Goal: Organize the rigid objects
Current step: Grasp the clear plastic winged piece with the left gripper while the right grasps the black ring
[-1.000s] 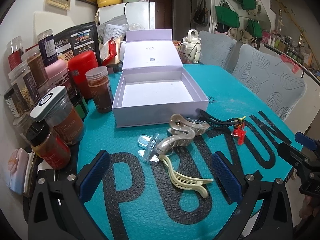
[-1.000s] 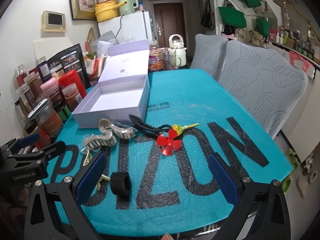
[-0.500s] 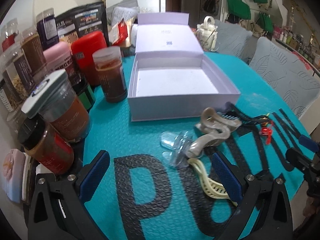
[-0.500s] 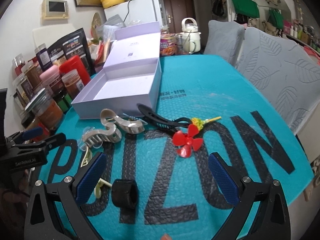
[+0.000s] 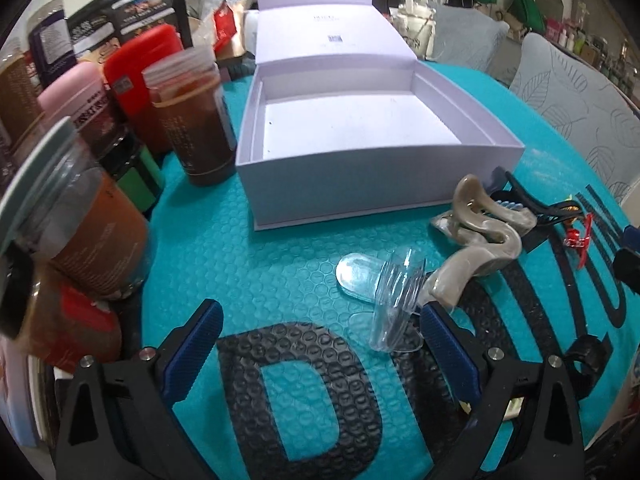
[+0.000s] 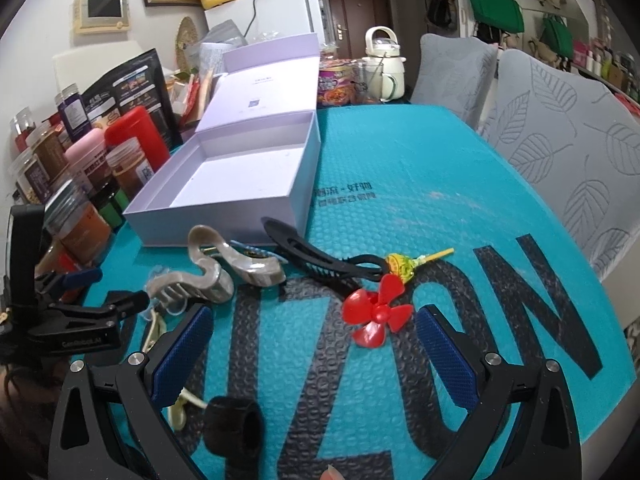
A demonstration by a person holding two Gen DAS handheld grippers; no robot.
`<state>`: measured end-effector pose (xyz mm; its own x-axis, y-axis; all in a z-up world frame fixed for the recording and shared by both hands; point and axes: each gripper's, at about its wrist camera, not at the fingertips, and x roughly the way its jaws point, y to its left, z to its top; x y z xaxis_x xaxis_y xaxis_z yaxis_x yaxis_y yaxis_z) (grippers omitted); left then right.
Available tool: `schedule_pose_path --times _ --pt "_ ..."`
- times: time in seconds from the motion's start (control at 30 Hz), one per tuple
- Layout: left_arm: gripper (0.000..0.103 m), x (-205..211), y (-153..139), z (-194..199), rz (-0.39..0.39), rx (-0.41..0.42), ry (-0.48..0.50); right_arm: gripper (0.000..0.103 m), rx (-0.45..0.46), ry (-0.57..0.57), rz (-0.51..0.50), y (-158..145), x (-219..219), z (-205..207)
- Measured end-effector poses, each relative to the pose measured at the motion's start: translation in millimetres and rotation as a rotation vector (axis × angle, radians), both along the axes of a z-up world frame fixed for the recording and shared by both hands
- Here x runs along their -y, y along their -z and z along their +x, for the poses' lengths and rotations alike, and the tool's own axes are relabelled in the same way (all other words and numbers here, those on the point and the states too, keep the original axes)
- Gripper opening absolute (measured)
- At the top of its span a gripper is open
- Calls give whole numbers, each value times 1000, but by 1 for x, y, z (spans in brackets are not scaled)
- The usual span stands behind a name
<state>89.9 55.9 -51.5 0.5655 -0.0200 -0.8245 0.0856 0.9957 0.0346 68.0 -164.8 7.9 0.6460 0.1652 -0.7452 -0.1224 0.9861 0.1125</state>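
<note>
1. Left gripper [image 5: 320, 340]: bottom of the left wrist view, jaws spread wide, nothing between them; low over the teal mat [image 5: 256, 264].
2. Right gripper [image 6: 314, 340]: bottom of the right wrist view, jaws spread, empty.
3. Box [image 5: 360, 184]: lilac, open, lid tipped back; centre of the left view, upper left of centre in the right view [image 6: 224, 200]. Interior bare.
4. Clear clip [image 5: 394, 300]: centre right of the left view, just beyond the right fingertip of the left gripper.
5. Grey clips [image 5: 476, 236]: two, touching, right of the clear clip, just in front of the box.
6. Black clip [image 6: 320, 256]: centre of the right view, lying flat beside the box corner.
7. Red propeller [image 6: 378, 312]: just ahead of the right gripper, between its fingertips.
8. Lollipop [image 6: 404, 264]: yellow, touching the black clip's end.
9. Black ring [image 6: 236, 428]: lower left of the right view, by the left finger.
10. Jars [image 5: 192, 116]: crowded along the left edge of both views.
</note>
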Motion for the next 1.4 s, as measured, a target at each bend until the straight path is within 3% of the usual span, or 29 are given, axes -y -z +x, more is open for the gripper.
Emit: schedule_pose_path --times 0.4,0.73,0.87,1.4 --pt "99 22 11 23 -18 -48 164 103 -31 23 19 8 10 17" --pt "99 33 16 34 -34 -51 231 103 -42 39 40 12 19 21" --pt "79 36 14 30 -44 -7 264 103 -40 34 38 12 18 21" --pt "78 27 -1 15 -97 15 212 103 -42 23 43 9 18 3"
